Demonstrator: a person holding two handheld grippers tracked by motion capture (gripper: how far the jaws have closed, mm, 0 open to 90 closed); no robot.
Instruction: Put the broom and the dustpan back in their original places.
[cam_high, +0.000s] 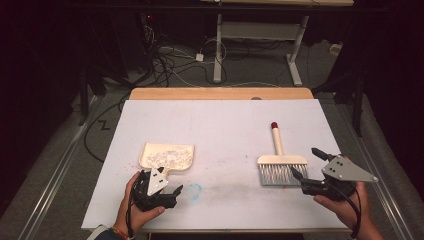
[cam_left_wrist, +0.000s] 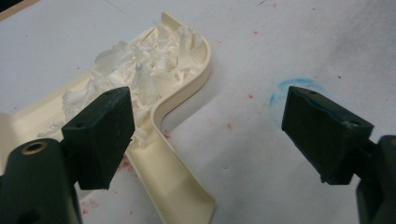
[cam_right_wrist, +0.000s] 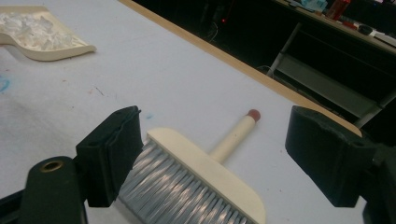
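From above I see a white-covered table (cam_high: 220, 120) with a wooden far edge, and my two hand-held grippers at its near side. The left gripper (cam_high: 162, 187) sits low at the near left, its fingers (cam_left_wrist: 100, 135) spread wide and holding nothing. Just beyond it lies a cream plastic dustpan (cam_high: 167, 156), a shallow tray with a raised curved rim and a flat handle (cam_left_wrist: 180, 191) that points back toward me. In the left gripper view the handle runs beside the left finger, though I cannot tell whether they touch. The pan is heaped with white shavings (cam_left_wrist: 140, 70), thin, curled and crumpled. A faint blue ring mark (cam_left_wrist: 299, 91) and small red specks stain the table beside the pan. Well apart, on the right half of the table, lies a hand brush (cam_high: 281, 162) with a cream head, a round cream handle with a dark red tip (cam_right_wrist: 253, 114) pointing away from me, and silvery grey bristles (cam_right_wrist: 177, 191) pointing toward me. The right gripper (cam_high: 310, 170) hovers just at the brush's right, its fingers (cam_right_wrist: 112, 154) wide apart and empty; in the right gripper view the brush head lies between them
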